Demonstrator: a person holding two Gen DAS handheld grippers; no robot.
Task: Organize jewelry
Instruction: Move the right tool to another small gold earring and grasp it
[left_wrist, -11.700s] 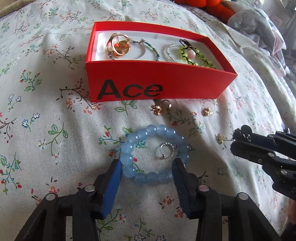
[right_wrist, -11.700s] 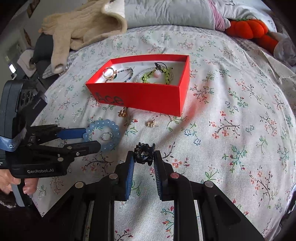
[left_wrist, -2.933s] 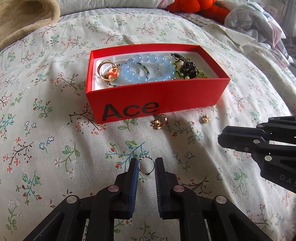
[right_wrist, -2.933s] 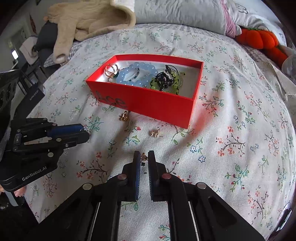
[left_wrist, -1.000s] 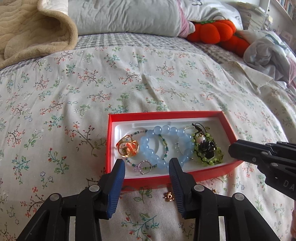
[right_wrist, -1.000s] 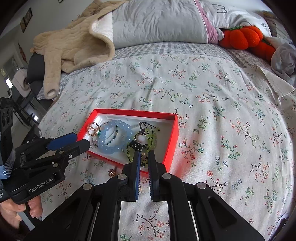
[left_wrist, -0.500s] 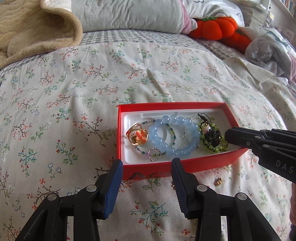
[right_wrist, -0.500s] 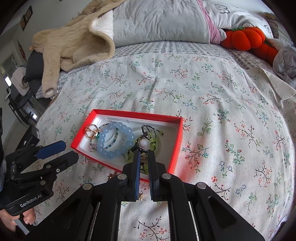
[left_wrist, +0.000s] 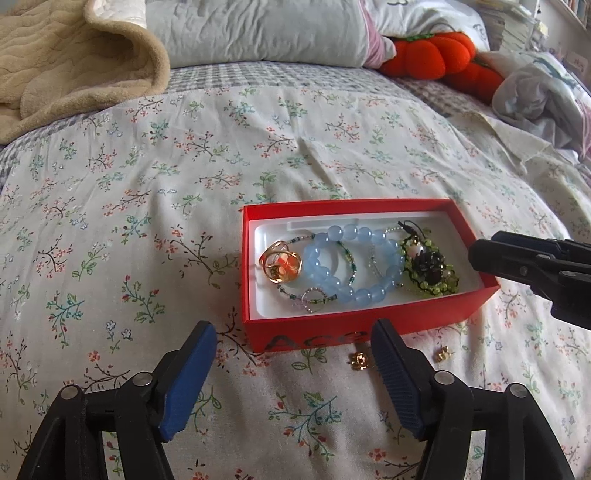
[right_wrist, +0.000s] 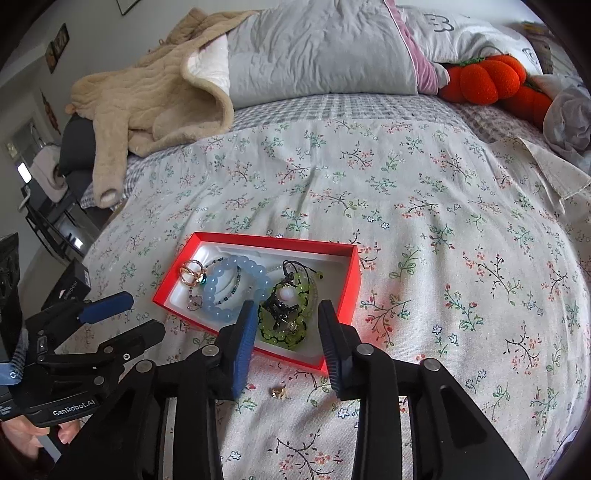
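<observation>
A red box (left_wrist: 369, 325) marked "Ace" lies on the floral bedspread and holds a gold ring (left_wrist: 279, 261), a blue bead bracelet (left_wrist: 354, 264), a green bead bracelet with a black piece (left_wrist: 432, 271) and a small silver ring (left_wrist: 314, 297). It also shows in the right wrist view (right_wrist: 351, 280). My left gripper (left_wrist: 293, 354) is open and empty just in front of the box. My right gripper (right_wrist: 286, 325) is open and empty over the box's near right end. Two gold earrings (left_wrist: 360, 360) (left_wrist: 441, 353) lie on the bedspread in front of the box.
A beige blanket (right_wrist: 155, 92) and a grey pillow (right_wrist: 321, 48) lie at the head of the bed. Orange pumpkin plushes (right_wrist: 487, 83) and crumpled clothes (left_wrist: 535, 92) are at the far right. A gold earring (right_wrist: 279, 392) lies between my right fingers' bases.
My right gripper has opened over the box and let go of a small earring. My left gripper has opened wider and drawn slightly left and back.
</observation>
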